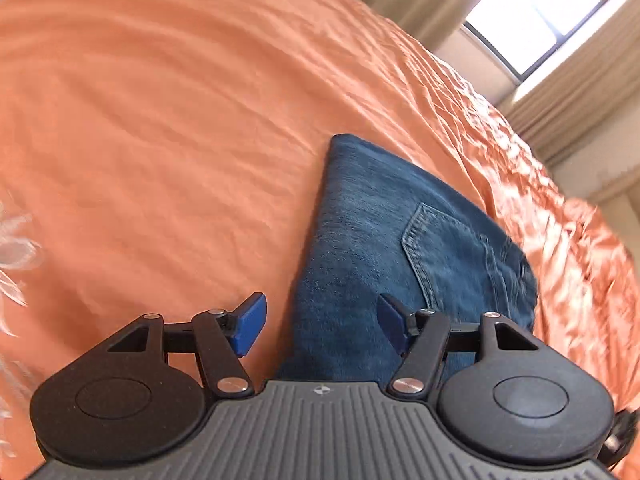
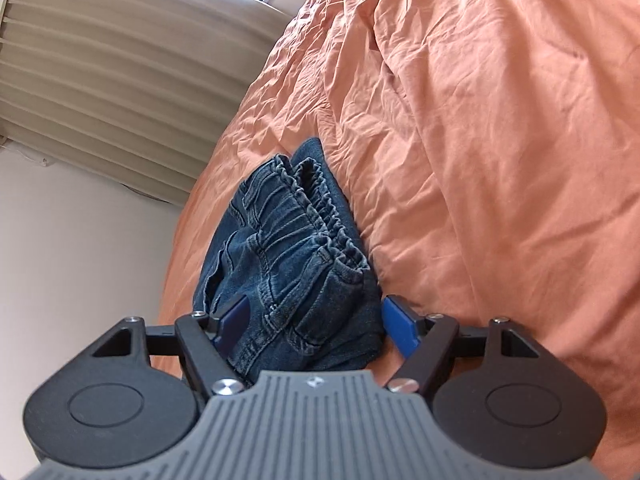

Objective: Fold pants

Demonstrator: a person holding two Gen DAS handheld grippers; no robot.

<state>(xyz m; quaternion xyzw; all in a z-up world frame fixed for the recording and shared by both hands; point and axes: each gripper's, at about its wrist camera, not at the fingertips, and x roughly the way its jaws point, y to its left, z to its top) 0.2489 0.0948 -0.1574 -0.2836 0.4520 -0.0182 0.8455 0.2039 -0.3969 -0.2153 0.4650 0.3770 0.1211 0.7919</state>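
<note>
On the orange bedspread (image 1: 160,120), folded blue denim pants (image 2: 288,256), compact bundle, long axis running away from both tongs. Straight ahead of the right gripper (image 2: 316,328), gathered elastic waistband (image 2: 320,200) end nearest, blue fingers (image 2: 400,330) spread wide to either side of the near corner, pinching nothing. Ahead and slightly right of the left gripper (image 1: 320,324), back pocket (image 1: 444,252) uppermost, fingers likewise spread, nothing held. Right tongs seemingly nearer. No containers in view. Beyond the bed, beige curtains (image 2: 120,60) and a bright window (image 1: 552,4)
</note>
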